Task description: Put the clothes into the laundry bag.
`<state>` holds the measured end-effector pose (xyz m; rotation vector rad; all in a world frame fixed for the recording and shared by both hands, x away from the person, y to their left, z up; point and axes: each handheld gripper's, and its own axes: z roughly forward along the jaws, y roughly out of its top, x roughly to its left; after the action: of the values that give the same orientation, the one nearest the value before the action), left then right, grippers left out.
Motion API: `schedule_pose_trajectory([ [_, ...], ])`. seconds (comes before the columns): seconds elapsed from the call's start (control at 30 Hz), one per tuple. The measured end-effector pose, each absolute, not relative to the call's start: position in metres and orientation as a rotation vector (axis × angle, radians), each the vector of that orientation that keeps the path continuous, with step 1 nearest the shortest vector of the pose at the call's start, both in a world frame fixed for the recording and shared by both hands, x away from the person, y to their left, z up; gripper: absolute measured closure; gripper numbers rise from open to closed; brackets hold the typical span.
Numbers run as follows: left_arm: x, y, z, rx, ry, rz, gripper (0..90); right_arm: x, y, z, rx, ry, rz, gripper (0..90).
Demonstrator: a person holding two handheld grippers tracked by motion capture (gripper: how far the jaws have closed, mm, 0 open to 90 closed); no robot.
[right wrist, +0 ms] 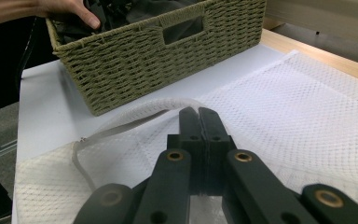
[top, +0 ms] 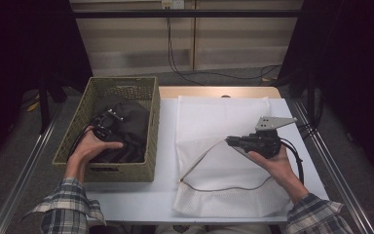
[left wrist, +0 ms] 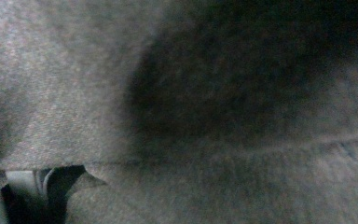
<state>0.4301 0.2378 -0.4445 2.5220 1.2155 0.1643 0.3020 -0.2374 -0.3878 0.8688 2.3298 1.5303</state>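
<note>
A white table (top: 165,195) stands on a grey carpeted floor (top: 24,161), with a strip of bare wood (top: 214,92) along its twelve o'clock edge. Beyond it, black cables (top: 209,74) trail across the floor below a pale wall (top: 233,44).

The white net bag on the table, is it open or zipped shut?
Open: the white net bag has its zipper edge lifted into a gap where the right tongs grip it.

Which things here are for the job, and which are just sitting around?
For the job:
- dark cloth in the woven basket
- left gripper, down in that cloth
- white mesh bag, its edge pinched by the right gripper

Just sitting around:
- cables on the floor behind the table
</note>
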Motion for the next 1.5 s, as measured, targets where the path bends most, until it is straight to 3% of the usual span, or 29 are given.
schedule_pose_trajectory([
  [0.1,0.43,0.237,-0.449,2.545,1.202,0.218,0.0,0.302,-0.238,-0.388,0.871,2.332,1.523,90.0],
  [0.33,0.434,0.24,-0.448,2.586,1.184,0.17,0.1,0.301,-0.239,-0.387,0.869,2.328,1.522,90.0],
  [0.6,0.432,0.233,-0.451,2.627,1.182,0.215,0.0,0.301,-0.238,-0.388,0.85,2.349,1.501,90.0],
  [0.8,0.437,0.229,-0.45,2.681,1.282,0.204,0.6,0.3,-0.239,-0.387,0.855,2.347,1.5,90.0],
  [0.9,0.441,0.23,-0.447,2.684,1.288,0.215,9.3,0.299,-0.241,-0.387,0.859,2.34,1.498,90.0],
  [1.07,0.445,0.232,-0.439,2.709,1.358,0.229,31.4,0.3,-0.242,-0.388,0.863,2.343,1.501,90.0],
  [1.13,0.447,0.231,-0.439,2.719,1.362,0.25,35.6,0.3,-0.241,-0.388,0.864,2.343,1.501,90.0],
  [1.3,0.446,0.23,-0.433,2.728,1.378,0.295,59.7,0.3,-0.24,-0.388,0.858,2.345,1.496,90.0],
  [1.5,0.445,0.235,-0.427,2.684,1.377,0.296,66.9,0.302,-0.24,-0.389,0.858,2.343,1.494,90.0],
])
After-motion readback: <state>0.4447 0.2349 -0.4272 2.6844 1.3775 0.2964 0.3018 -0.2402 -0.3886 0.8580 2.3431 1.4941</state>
